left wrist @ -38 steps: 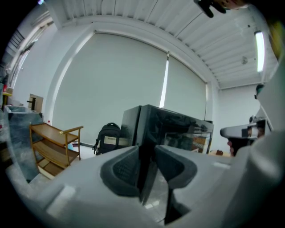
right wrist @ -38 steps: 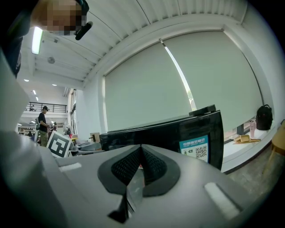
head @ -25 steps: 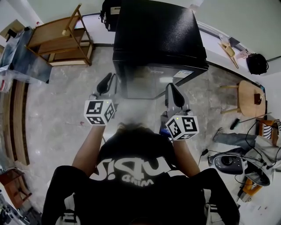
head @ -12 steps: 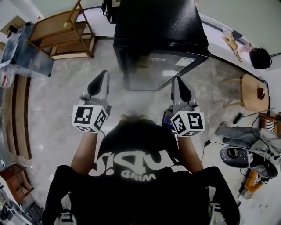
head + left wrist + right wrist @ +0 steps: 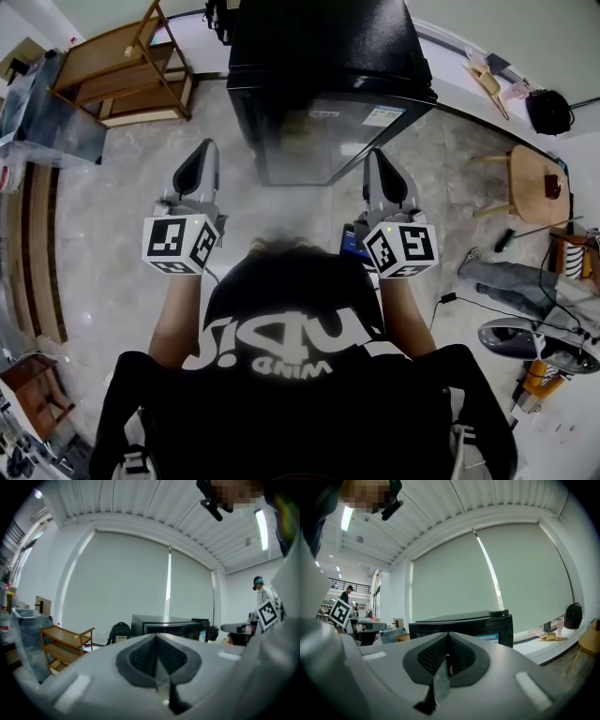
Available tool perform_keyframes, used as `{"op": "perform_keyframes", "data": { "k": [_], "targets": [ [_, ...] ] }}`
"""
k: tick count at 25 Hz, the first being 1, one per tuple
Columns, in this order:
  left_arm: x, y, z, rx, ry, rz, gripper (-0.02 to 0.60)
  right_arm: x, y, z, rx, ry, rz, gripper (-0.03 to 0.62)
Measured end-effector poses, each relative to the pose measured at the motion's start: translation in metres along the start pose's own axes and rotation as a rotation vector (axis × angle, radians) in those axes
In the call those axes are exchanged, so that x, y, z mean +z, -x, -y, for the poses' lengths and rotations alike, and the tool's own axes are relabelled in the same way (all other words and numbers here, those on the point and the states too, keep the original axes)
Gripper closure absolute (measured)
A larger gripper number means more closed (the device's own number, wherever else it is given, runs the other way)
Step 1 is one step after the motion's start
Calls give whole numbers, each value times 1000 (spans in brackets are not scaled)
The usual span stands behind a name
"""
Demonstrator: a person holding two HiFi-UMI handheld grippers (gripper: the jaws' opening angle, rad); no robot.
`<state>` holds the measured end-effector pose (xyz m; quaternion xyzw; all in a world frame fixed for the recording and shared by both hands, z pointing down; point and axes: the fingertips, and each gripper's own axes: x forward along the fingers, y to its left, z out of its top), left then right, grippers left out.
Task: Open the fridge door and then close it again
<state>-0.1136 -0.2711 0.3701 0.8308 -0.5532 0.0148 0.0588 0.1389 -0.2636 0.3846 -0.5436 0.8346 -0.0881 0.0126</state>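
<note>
A black fridge (image 5: 323,47) stands on the marble floor (image 5: 112,216) straight ahead of the person, its glossy door (image 5: 323,141) closed. A wooden cart (image 5: 122,70) sits to its left. The left gripper (image 5: 208,148) and right gripper (image 5: 373,155) hover level near the door, not touching it, jaws clenched together on nothing.

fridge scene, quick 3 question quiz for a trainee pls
1. True or false: the left gripper is clamped on the fridge door.
2. What stands left of the fridge in the head view? A) wooden shelf cart B) washing machine C) bicycle
3. Fill in: the right gripper has its jaws ____, with nothing between them.
Key: 1 false, it is shut, empty and short of the fridge. 2 A. 3 shut.
</note>
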Motion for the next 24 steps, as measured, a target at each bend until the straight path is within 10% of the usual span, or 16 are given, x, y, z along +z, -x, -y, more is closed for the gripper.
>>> {"op": "perform_keyframes", "data": {
  "k": [24],
  "targets": [
    [-3,7,12,-18,14,-17,580,5,14,-2,-4,-5,15,597]
  ]
}}
